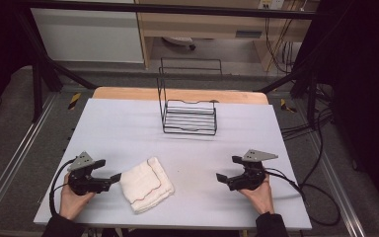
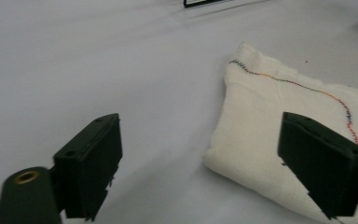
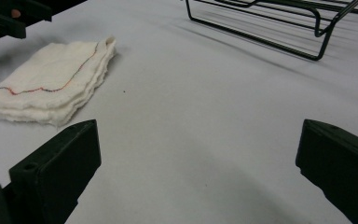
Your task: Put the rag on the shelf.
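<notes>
A folded white towel [image 1: 145,185] with a coloured stitched line lies flat on the grey table top [image 1: 128,123], near the front. My left gripper [image 1: 109,170] rests low on the table just left of the towel, pointing at it, jaws open. In the left gripper view the towel [image 2: 279,121] lies ahead to the right; my left gripper [image 2: 203,123] has one jaw over the towel's near corner and the other over bare table, neither pressing on it. My right gripper [image 1: 227,168] stands open right of the towel, well apart from it, nothing between the jaws [image 3: 198,130]. The towel [image 3: 51,79] lies far left.
A black wire rack [image 1: 187,116] stands at the table's far middle, its base wires showing as the rack [image 3: 279,23] in the right gripper view. Cables trail off the table's right side. The left gripper [image 3: 9,18] and a hand show beyond the towel.
</notes>
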A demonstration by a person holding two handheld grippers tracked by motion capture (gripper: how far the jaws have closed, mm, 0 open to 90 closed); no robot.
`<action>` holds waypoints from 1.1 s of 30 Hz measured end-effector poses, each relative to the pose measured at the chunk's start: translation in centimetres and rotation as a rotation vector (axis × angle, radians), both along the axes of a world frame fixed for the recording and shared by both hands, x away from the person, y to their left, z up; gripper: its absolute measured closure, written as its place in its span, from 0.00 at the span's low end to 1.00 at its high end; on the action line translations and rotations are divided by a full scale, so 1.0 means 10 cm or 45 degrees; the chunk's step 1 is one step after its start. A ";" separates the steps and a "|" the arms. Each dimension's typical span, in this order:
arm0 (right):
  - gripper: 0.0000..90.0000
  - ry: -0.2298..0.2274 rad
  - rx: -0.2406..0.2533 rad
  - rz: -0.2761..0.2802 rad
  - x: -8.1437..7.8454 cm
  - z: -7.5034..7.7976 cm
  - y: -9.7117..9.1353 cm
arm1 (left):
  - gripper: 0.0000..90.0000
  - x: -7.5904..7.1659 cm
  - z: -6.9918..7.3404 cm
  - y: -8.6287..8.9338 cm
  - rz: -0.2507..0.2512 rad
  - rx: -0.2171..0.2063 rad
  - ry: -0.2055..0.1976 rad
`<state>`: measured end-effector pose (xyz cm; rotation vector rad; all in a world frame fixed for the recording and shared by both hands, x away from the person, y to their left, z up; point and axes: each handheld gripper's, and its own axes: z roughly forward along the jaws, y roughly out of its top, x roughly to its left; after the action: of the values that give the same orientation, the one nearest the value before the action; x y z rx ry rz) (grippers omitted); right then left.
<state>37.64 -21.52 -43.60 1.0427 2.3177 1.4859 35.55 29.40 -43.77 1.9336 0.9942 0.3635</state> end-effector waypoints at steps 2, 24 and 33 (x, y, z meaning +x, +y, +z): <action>0.01 -0.001 -0.008 0.007 0.01 0.01 0.05 | 0.26 -0.01 -0.02 -0.05 0.022 0.021 0.023; 0.01 0.007 -0.068 0.081 0.06 0.06 0.52 | 0.74 -0.03 -0.15 -0.24 0.163 0.032 0.156; 0.01 0.000 -0.058 0.124 0.10 0.13 0.80 | 0.80 -0.05 -0.16 -0.28 0.193 0.035 0.175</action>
<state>38.68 -13.51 -42.34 0.9306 2.4219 1.4593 35.09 26.56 -45.35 1.9334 1.2362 0.3347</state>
